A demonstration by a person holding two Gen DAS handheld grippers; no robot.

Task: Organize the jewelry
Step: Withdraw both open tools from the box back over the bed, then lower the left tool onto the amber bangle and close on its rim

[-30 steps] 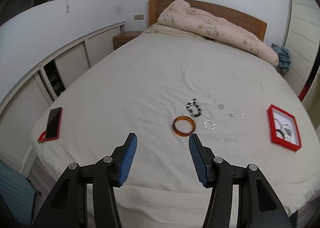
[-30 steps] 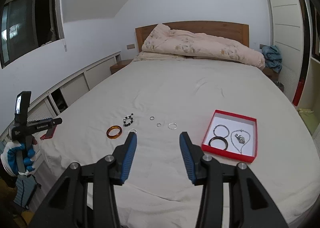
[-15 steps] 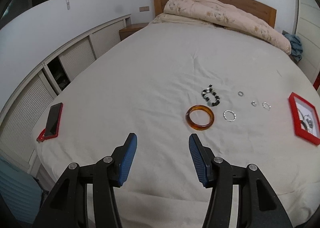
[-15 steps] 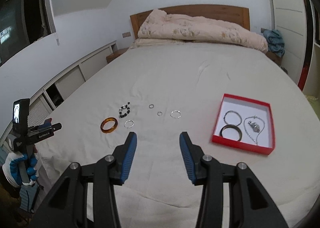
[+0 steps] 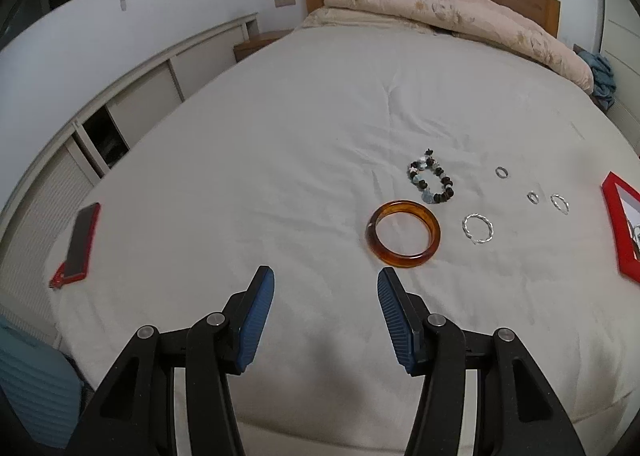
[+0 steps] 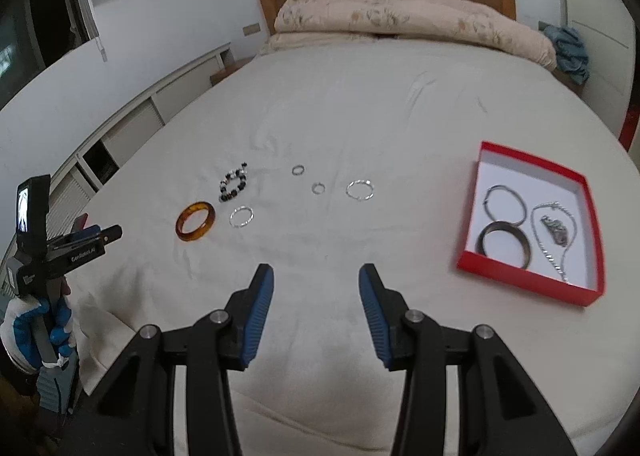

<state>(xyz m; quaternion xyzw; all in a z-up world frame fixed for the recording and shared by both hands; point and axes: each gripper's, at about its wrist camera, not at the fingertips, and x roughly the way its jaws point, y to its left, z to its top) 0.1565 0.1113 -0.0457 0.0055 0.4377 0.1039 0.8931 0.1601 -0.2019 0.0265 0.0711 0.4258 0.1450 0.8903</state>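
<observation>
The amber bangle lies on the bed sheet, at one o'clock just beyond your left gripper, jaws apart and empty. You're approaching: straddle its rim next. Your right gripper gapes empty; the red box sits at two o'clock.

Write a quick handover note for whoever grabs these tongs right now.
Left tongs: open, empty, just short of the amber bangle.
Right tongs: open, empty, over bare sheet.
Done: two bangles and a chain necklace lie in the red box.
Left on the bed: amber bangle, beaded bracelet, twisted silver hoop, three small rings.
</observation>
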